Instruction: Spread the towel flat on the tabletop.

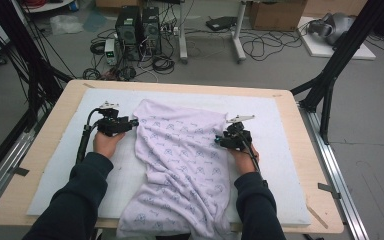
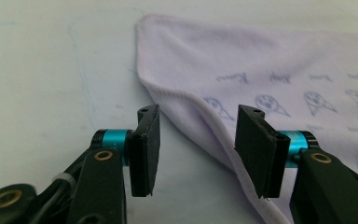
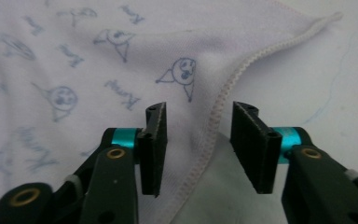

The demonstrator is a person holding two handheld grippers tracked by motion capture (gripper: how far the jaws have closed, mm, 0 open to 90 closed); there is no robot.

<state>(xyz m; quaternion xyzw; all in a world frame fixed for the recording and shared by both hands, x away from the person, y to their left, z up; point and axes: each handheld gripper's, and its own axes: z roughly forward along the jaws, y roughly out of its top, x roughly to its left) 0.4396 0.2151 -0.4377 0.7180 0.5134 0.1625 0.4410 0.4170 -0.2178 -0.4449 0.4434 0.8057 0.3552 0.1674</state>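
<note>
Printed cloth (image 1: 180,165) hangs over the near bench (image 1: 300,112) edge, unfolded.
Left tongs (image 2: 198,140) and right tongs (image 3: 198,140) gape astride its hems, gripping nothing yet.

Cloth (image 1: 180,165): near end cut off by bottom edge, high view; right part cut off in left gripper view (image 2: 284,74); print lettering too small to read. Person's sleeves (image 1: 75,200): cropped at bottom edge.

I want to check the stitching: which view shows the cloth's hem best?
The right gripper view: the cloth's stitched hem runs sharp and close between the open jaws. The left gripper view shows the hem near a corner, softer. The high view shows the whole cloth, its hem too small to read.
</note>
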